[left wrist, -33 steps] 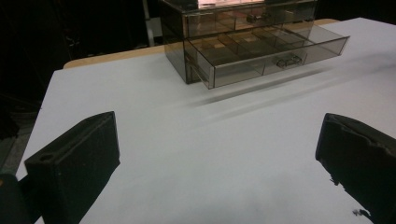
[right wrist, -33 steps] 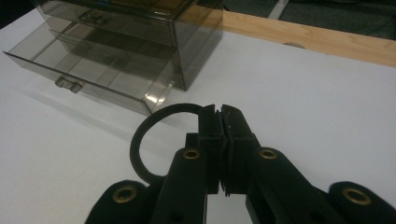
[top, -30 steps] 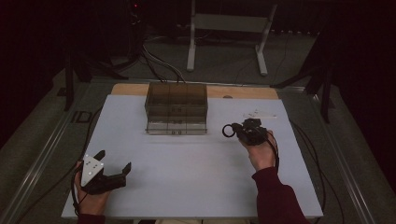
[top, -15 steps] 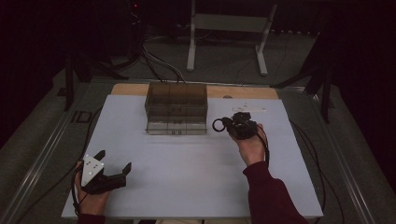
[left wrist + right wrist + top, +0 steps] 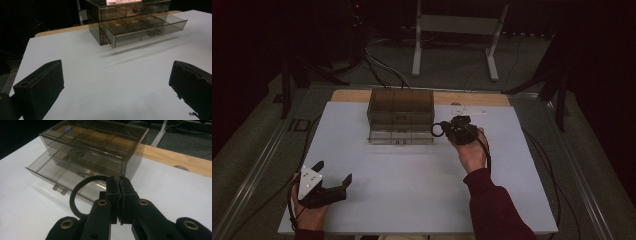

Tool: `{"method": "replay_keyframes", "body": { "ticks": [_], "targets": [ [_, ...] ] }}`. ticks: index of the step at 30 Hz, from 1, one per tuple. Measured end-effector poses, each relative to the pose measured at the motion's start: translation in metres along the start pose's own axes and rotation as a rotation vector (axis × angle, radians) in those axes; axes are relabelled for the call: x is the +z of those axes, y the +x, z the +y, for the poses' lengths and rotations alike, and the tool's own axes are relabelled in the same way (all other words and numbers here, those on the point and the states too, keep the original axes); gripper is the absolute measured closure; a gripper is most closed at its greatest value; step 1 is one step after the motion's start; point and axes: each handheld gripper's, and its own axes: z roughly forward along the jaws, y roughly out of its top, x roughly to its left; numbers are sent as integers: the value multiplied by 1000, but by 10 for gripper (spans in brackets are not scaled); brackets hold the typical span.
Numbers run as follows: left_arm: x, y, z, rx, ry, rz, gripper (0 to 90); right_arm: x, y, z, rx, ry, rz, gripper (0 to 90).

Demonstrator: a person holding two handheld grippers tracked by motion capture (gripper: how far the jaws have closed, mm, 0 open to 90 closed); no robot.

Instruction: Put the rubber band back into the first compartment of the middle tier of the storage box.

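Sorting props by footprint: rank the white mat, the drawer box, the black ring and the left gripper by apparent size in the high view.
1. white mat, by far.
2. drawer box.
3. left gripper, though it sits nearer the camera, so its lead over the ring is less sure.
4. black ring, clamped in the right gripper.

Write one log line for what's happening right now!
right tool: shut on black ring, beside open drawer | left tool: open, nothing between jaws, low over white table | drawer box: bottom drawer out
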Motion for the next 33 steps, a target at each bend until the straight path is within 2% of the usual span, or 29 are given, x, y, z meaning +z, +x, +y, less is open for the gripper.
{"method": "replay_keyframes", "body": {
  "ticks": [10,14,18,26,33],
  "targets": [
    [-2,1,3,12,-9,6,5,11,8,8,-10,-1,25,889],
    [0,0,2,19,1,4,5,14,12,11,-14,-4,32,889],
    [0,1,1,13,4,9,5,17,14,13,-4,-10,42,889],
    [0,1,0,-2,-4,20,4,25,22,21,-15,-14,56,889],
    [0,3,-1,-12,-4,43,4,32,28,27,-5,-18,63,889]
  ]
}}
